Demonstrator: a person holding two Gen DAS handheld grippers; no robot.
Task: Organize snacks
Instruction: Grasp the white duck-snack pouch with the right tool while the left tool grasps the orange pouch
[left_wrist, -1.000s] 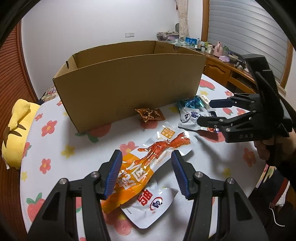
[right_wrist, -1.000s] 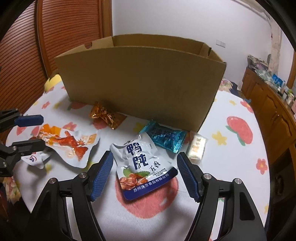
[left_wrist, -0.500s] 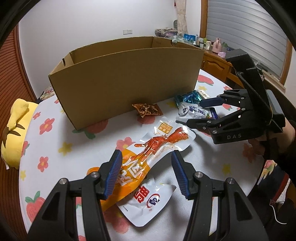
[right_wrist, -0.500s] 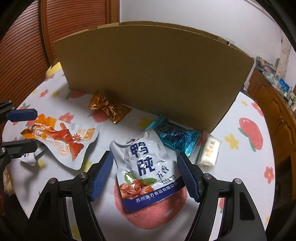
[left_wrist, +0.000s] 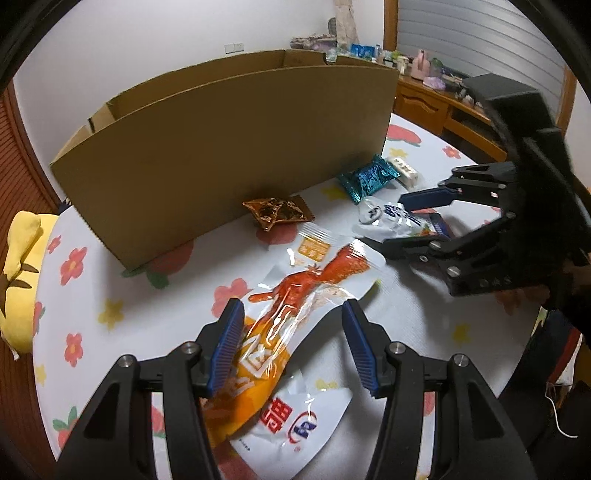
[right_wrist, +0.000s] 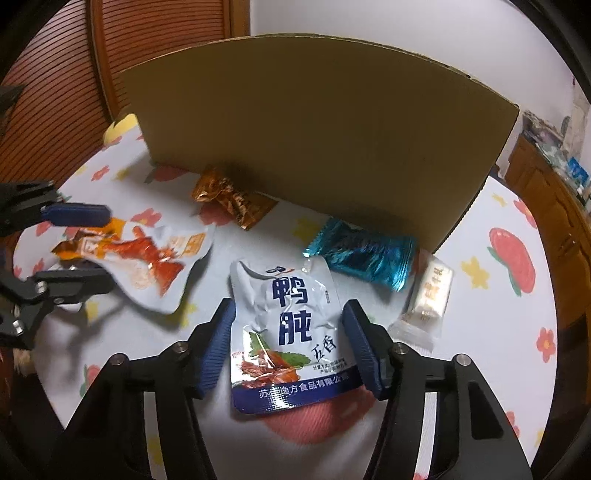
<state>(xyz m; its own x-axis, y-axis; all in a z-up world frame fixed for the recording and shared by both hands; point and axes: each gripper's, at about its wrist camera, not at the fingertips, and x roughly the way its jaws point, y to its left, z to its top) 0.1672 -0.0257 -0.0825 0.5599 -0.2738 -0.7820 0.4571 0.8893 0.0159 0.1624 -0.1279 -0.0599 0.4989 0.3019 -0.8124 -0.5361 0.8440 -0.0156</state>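
Note:
A big open cardboard box (left_wrist: 229, 147) stands on the flowered table; it also shows in the right wrist view (right_wrist: 325, 140). My left gripper (left_wrist: 293, 347) is open, its fingers either side of an orange and clear snack pouch (left_wrist: 288, 310) that lies on a white pouch (left_wrist: 295, 424). My right gripper (right_wrist: 291, 350) is open, straddling a white and blue pouch (right_wrist: 291, 332). A brown packet (right_wrist: 232, 201), a teal packet (right_wrist: 369, 254) and a small white packet (right_wrist: 428, 299) lie by the box front.
A yellow plush (left_wrist: 18, 266) sits at the table's left edge. A wooden sideboard (left_wrist: 436, 107) with small items stands behind on the right. The table (left_wrist: 424, 325) is round with a flowered cloth.
Both grippers have moved forward and down toward their pouches. The right gripper now straddles the white and blue pouch. Both stay open.

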